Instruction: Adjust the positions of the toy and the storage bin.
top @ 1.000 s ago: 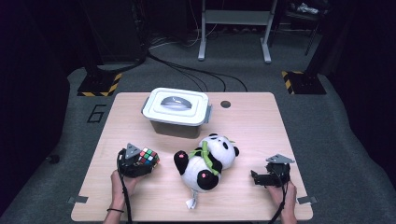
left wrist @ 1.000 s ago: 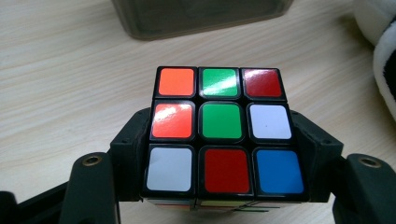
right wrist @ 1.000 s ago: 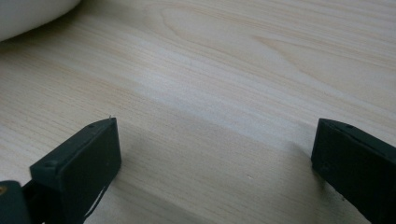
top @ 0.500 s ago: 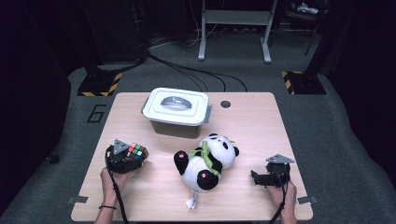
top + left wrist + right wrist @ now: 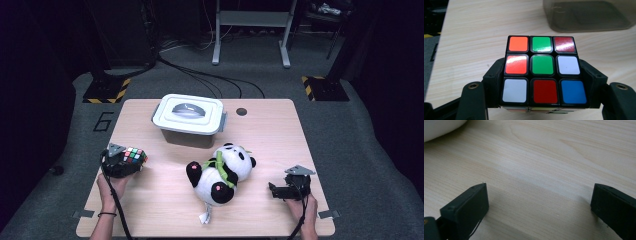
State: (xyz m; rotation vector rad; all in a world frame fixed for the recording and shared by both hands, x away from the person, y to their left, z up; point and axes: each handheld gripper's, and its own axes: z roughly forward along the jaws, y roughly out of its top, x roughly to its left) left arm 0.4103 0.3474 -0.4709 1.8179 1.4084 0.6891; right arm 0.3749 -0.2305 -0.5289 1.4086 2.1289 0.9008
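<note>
At the near left edge of a wooden table [image 5: 150, 215], the left gripper [image 5: 121, 162] clamps a scrambled puzzle cube [image 5: 134, 155] between its two black jaws, which stand about half apart and press on the cube's opposite sides. The left gripper view brings the cube [image 5: 543, 70] close enough to read its upper face: orange, green and red across the far row, a green centre, white, red and blue nearest the camera. That view also catches the lower wall of a translucent storage box [image 5: 587, 15]; from the high view, the box [image 5: 189, 120] is seen to carry a white lid with a grey handle. A plush panda [image 5: 220, 172] lies on its back mid-table, between the two hands. The right gripper [image 5: 282, 190] rests near the table's right front corner; its own view shows the jaws wide apart over bare wood [image 5: 544, 165], gripping nothing, with a pale edge of the panda [image 5: 439, 127] at the upper left corner.
</note>
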